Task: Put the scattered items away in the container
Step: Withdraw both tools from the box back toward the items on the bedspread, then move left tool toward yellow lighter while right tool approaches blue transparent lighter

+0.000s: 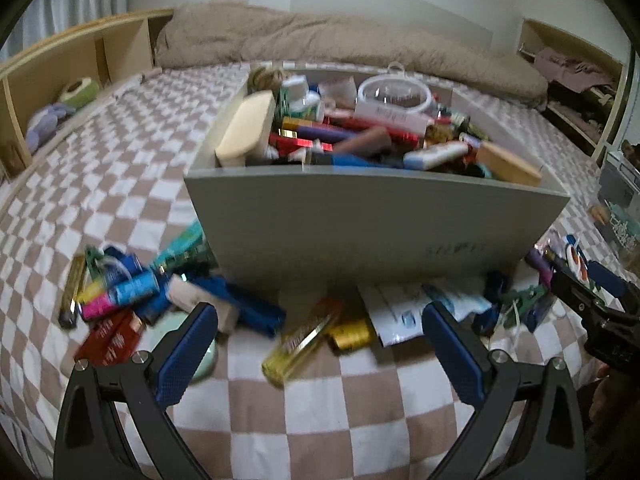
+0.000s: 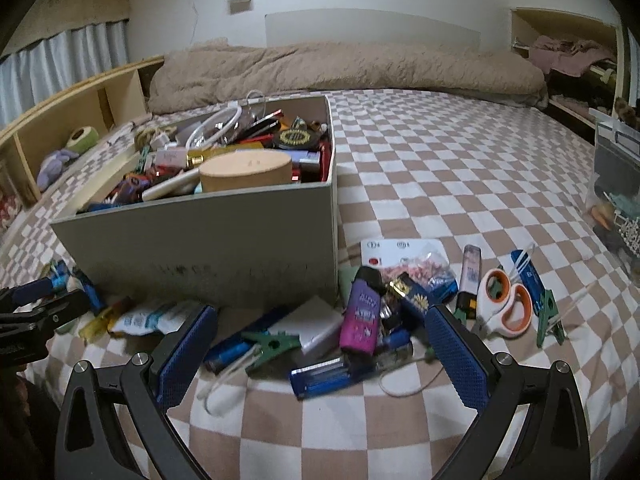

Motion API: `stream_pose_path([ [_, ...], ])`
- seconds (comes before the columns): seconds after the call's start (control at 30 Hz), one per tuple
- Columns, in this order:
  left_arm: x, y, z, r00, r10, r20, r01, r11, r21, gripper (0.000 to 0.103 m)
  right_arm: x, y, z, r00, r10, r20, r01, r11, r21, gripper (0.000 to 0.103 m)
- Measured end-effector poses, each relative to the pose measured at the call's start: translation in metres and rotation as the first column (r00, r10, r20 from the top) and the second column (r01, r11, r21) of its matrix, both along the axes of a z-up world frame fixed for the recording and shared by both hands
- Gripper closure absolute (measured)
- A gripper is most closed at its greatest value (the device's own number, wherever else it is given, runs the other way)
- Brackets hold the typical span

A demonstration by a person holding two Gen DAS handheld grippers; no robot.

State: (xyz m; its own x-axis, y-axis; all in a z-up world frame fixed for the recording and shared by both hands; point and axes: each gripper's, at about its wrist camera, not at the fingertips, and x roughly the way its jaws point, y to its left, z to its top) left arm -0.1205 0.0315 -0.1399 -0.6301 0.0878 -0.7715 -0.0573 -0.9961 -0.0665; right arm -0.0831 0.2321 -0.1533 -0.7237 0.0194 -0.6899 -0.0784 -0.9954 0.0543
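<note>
A grey box (image 1: pixel 360 220) on the checkered bed is piled high with lighters, tubes and small packs; in the right wrist view the box (image 2: pixel 200 240) is at centre left. Loose items lie along its front. My left gripper (image 1: pixel 320 312) is open and empty, just above a yellow lighter (image 1: pixel 296 344) and a gold tube (image 1: pixel 352 334). My right gripper (image 2: pixel 320 314) is also open and empty, over a purple lighter (image 2: pixel 360 320), a blue lighter (image 2: pixel 332 374), a green clip (image 2: pixel 272 346) and a white pack (image 2: pixel 316 326).
More clutter lies at the box's left corner, including a red pack (image 1: pixel 108 340) and blue tubes (image 1: pixel 132 288). White-and-orange scissors (image 2: pixel 506 300) lie to the right. A beige duvet (image 2: pixel 340 68) lies behind the box, a wooden shelf (image 1: pixel 60 80) runs along the left, and a clear bin (image 2: pixel 616 184) stands at the right.
</note>
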Motion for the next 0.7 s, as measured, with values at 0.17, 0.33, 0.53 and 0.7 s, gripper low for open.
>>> stream_pose_path([
  [0.17,0.002,0.000,-0.013,0.998,0.006,0.064,-0.006,1.000,0.010,0.000,0.002,-0.006,-0.007,0.999,0.013,0.038,-0.014,1.000,0.020,0.000],
  [0.33,0.003,0.003,-0.026,0.992,0.016,0.125,-0.014,1.000,-0.014,0.000,0.001,-0.010,-0.015,0.996,0.014,0.083,-0.017,0.999,0.036,0.000],
  [0.53,-0.001,0.009,-0.040,0.979,0.001,0.202,0.005,1.000,-0.031,0.000,-0.001,-0.013,-0.029,0.989,0.012,0.150,-0.016,0.999,0.028,0.000],
  [0.7,-0.006,0.008,-0.049,0.970,0.016,0.243,-0.004,0.999,-0.048,0.000,-0.001,-0.013,-0.037,0.981,0.009,0.194,-0.011,1.000,0.011,0.000],
])
